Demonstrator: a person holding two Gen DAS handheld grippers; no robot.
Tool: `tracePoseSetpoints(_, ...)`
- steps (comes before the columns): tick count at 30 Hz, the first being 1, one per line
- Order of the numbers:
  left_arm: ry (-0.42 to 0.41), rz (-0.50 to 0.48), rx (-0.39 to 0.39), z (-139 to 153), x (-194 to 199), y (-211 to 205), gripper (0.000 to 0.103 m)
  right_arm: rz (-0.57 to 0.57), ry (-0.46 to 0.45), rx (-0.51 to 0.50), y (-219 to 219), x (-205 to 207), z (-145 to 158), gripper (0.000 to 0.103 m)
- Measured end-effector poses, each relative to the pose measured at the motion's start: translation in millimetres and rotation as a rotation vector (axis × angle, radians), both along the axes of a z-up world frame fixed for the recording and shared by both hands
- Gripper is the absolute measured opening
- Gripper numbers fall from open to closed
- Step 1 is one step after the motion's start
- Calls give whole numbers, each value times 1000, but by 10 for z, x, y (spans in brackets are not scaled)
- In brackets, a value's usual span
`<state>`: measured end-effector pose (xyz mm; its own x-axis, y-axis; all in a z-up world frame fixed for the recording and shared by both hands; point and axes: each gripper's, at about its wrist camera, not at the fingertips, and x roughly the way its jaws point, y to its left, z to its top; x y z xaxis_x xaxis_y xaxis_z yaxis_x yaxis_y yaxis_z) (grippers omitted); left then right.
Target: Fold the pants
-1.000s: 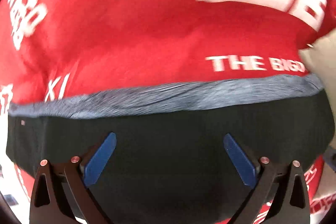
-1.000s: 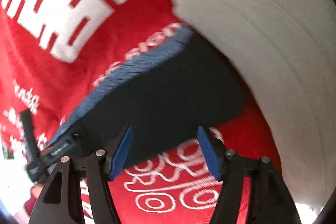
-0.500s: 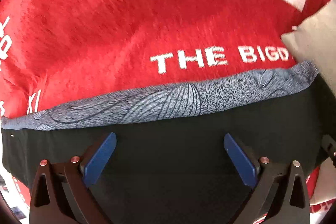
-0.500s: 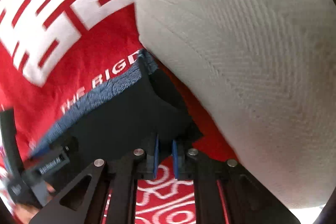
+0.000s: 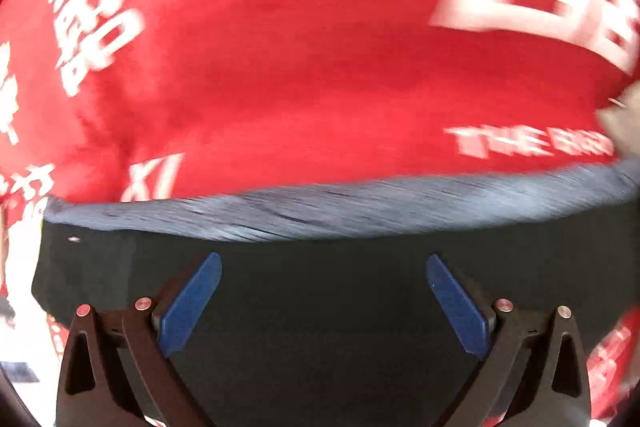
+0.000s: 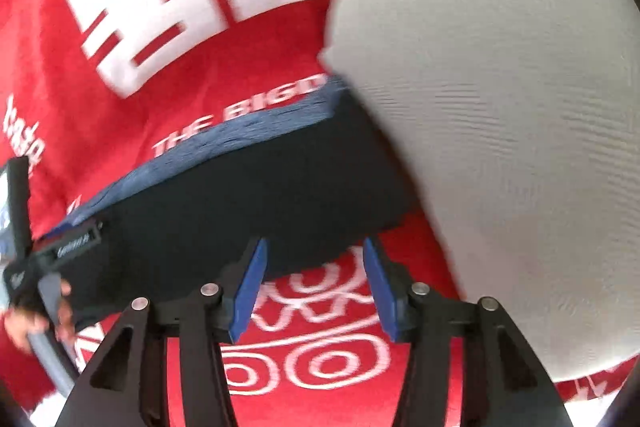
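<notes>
both the left tool (image 5: pixel 324 303) and right tool (image 6: pixel 316 287) stand open and empty above the folded black pants (image 6: pixel 248 211), its jaws just reopened, so smoothing or another fold likely follows.

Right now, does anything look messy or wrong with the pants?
Nothing looks damaged or spilled. The dark pants lie flat on the red cloth, blue-grey waistband straight. One oddity: a big white cushion sits at the pants' far corner and may overlap it. Both the left gripper and right gripper are open, holding nothing.
</notes>
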<state>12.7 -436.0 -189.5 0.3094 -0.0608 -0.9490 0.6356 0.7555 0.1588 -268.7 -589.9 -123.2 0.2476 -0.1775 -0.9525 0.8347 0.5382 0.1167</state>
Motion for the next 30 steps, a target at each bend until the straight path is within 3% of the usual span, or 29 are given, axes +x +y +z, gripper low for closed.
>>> tracePoseSetpoints(3,18,112,18,-242,429,194,103,51,-30,33,76,310,-136,54)
tracePoseSetpoints(4,47,143,-37,-281,559,254,103,67,-28,28,107,402,-184,54)
tracePoseSetpoints(9,56,222,-44,-269,934,410,103,116,40,45,225,716,-518,57)
tracePoseSetpoints(14,28,98,-48,6,966,760,103,152,57,10,353,781,-571,78)
tracePoseSetpoints(17,19,58,-37,134,1019,1193,103,166,67,8,384,835,-630,83)
tracePoseSetpoints(22,36,95,-8,247,1294,1963,103,173,102,41,438,1052,-668,86)
tracePoseSetpoints(26,39,128,19,182,1485,2396,103,141,-69,154,789,1171,-396,86)
tracePoseSetpoints(30,83,151,-28,0,1498,2725,103,196,-208,307,1502,1536,-365,86)
